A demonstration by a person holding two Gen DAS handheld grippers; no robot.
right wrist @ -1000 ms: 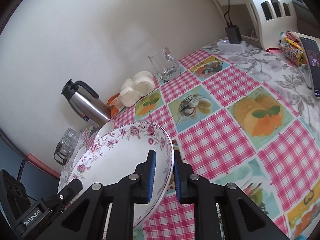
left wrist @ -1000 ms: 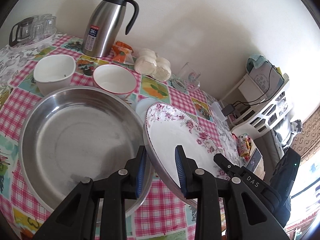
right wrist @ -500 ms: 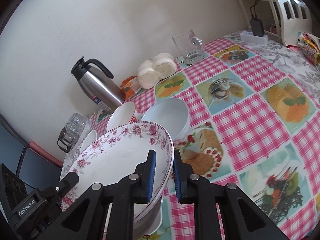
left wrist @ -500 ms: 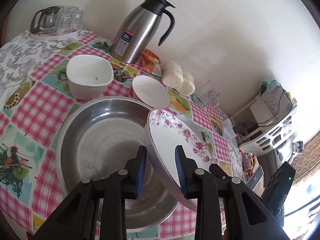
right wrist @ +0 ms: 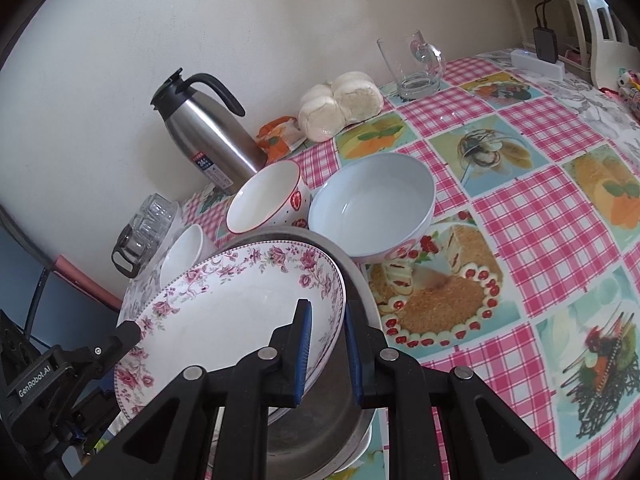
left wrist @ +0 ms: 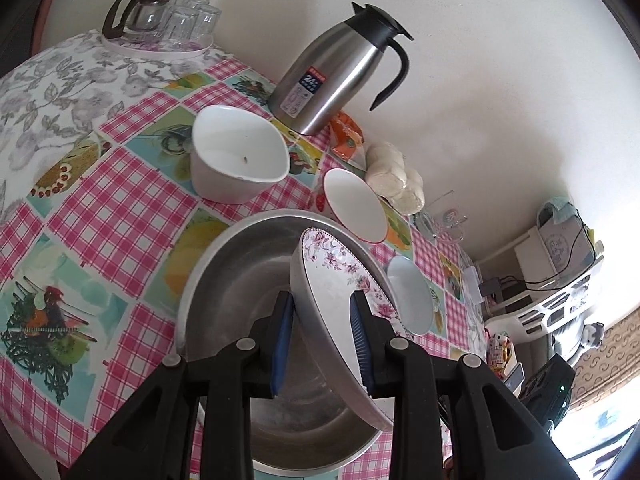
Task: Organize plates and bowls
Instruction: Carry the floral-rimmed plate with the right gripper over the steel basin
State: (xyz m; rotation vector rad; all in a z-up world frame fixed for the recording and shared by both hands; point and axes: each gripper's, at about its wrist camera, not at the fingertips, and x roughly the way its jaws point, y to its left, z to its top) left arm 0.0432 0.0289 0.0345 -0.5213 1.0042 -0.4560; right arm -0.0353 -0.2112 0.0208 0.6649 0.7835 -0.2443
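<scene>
Above a steel basin (left wrist: pixel 240 280) on a pink-checked tablecloth (left wrist: pixel 120 208), two hand-held grippers carry one floral-rimmed plate (left wrist: pixel 340 304) between them, tilted on edge. Left gripper (left wrist: pixel 322 344) is clamped on the plate's near rim, one blue pad against its underside and one on its face; right gripper (right wrist: pixel 326 354) pinches the opposite rim, its jaws nearly together on the thin edge. From the left wrist view, a white square bowl (left wrist: pixel 238 160) sits at 11 o'clock of the basin, a red-rimmed bowl (left wrist: pixel 354 204) at 1 o'clock just beside the basin's edge, and a pale blue bowl (left wrist: pixel 412 300) at 3 o'clock. A steel thermos jug (left wrist: pixel 340 72) stands by the wall behind the bowls, wrapped buns (left wrist: pixel 394 176) at its right. A tray of glasses (left wrist: pixel 168 20) occupies the far corner, at 10 o'clock.
</scene>
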